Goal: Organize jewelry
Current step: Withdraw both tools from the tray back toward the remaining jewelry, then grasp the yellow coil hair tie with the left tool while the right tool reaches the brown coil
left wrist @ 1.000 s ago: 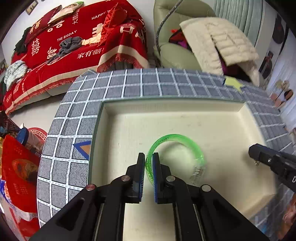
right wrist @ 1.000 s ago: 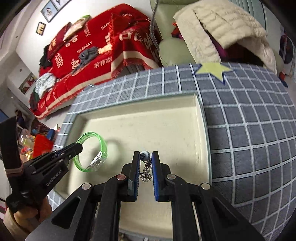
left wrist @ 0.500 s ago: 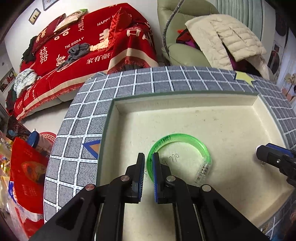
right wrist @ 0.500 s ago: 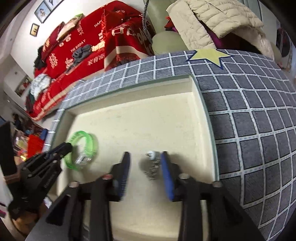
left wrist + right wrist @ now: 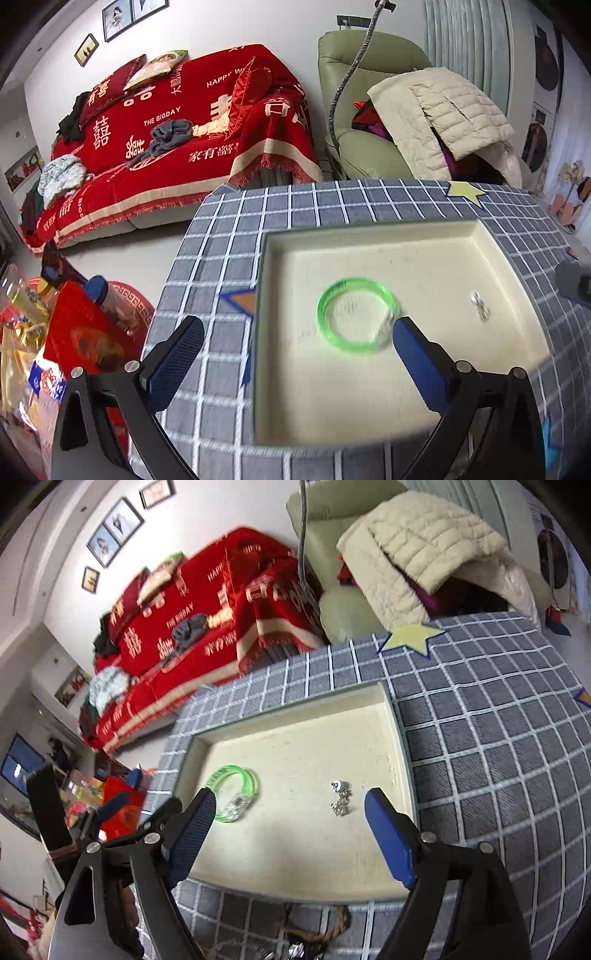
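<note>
Left gripper [image 5: 295, 339] stood wide apart, jaws just opened, nothing pinched; its blue pads [image 5: 173, 360] sat above the cloth and the tray, clear of both. Right gripper [image 5: 288, 823] also apart, jaws just opened, nothing between the pads touching them. Bangle [image 5: 357, 313] lay flat on the tray [image 5: 369, 240] floor, left-of-centre from the left wrist view, just ahead of the left gripper's right finger, apart from it. Translucent green ring, with a clear blocky segment on its near-right side; dark print on the far-left arc, too small to read. Flat ring, so no real long axis; the clear segment faced the near edge of the tray. Earring [image 5: 340, 798] lay to the right of the bangle, well apart from it, nearer the tray's right wall. Small white bead at the far end, silver chain cluster trailing toward the camera; long axis ran roughly far-to-near, bead end pointing away. In the left wrist view it was a blurred silver speck [image 5: 480, 308]. Tray was cream, shallow, square, sitting on a grey checked cloth [image 5: 498, 757] with a yellow star [image 5: 412, 635] patch past the far-right corner. Red sofa [image 5: 177, 140] and a green armchair [image 5: 362, 110] with a cream jacket [image 5: 443, 114] beyond.
</note>
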The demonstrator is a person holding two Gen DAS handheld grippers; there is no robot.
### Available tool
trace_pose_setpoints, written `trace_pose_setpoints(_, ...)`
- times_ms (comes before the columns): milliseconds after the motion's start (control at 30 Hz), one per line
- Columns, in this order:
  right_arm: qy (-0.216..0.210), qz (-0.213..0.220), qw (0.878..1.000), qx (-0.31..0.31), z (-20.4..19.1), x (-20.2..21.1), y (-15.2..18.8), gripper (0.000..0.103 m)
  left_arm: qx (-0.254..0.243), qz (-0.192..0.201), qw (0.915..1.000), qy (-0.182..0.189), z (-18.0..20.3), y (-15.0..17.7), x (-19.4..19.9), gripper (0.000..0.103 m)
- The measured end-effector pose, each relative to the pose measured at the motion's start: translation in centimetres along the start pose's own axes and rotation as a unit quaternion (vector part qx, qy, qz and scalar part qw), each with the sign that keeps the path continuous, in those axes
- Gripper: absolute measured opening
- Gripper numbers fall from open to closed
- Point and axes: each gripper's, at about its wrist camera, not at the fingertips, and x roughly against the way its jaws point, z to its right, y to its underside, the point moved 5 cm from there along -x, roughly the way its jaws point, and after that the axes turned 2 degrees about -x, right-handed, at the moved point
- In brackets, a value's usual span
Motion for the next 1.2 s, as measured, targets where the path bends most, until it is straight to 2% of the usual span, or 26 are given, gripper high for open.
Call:
trace_pose_setpoints(133, -0.013, 0.026, 0.999, -0.014, 0.0, 2.7, 1.1, 0.094, 0.011, -0.002, 0.9995, 0.029, -1.1, 2.6, 2.8, 0.103)
trace_pose_setpoints(167, -0.015, 0.040, 0.999, -0.012, -0.1, 3.6, 1.4, 0.103, 0.012, 0.002, 0.9996, 0.026, -1.3, 3.1, 3.3, 0.103)
trace_pose_setpoints(267, -0.020, 0.074, 0.997, -0.007, -0.3, 5.8, 2.3, 0.103, 0.015, 0.008, 0.9996, 0.023, -2.0, 5.3, 5.0, 0.103)
trace_pose_setpoints(333, -0.016, 0.078, 0.997, -0.002, -0.5, 6.6, 3.1, 0.103, 0.021, -0.003, 0.9994, 0.029, -2.5, 7.1, 5.7, 0.103)
trace_pose_setpoints(433, 0.011, 0.068, 0.998, 0.013, -0.8, 7.6, 4.5, 0.103, 0.030, -0.019, 0.9987, 0.036, -3.1, 9.4, 6.4, 0.103)
trace_pose_setpoints(667, 0.031, 0.007, 0.999, 0.019, 0.1, 7.3, 9.5, 0.103, 0.037, -0.056, 0.9967, 0.045, -3.3, 13.6, 7.2, 0.103)
trace_pose_setpoints(900, 0.071, -0.043, 0.996, 0.039, 1.5, 5.9, 14.9, 0.103, 0.056, -0.073, 0.9942, 0.055, -2.8, 15.7, 7.5, 0.103)
trace_pose_setpoints(1200, 0.082, -0.052, 0.994, 0.052, 1.6, 5.7, 16.2, 0.103, 0.056, -0.085, 0.9924, 0.068, -1.9, 16.3, 7.4, 0.103)
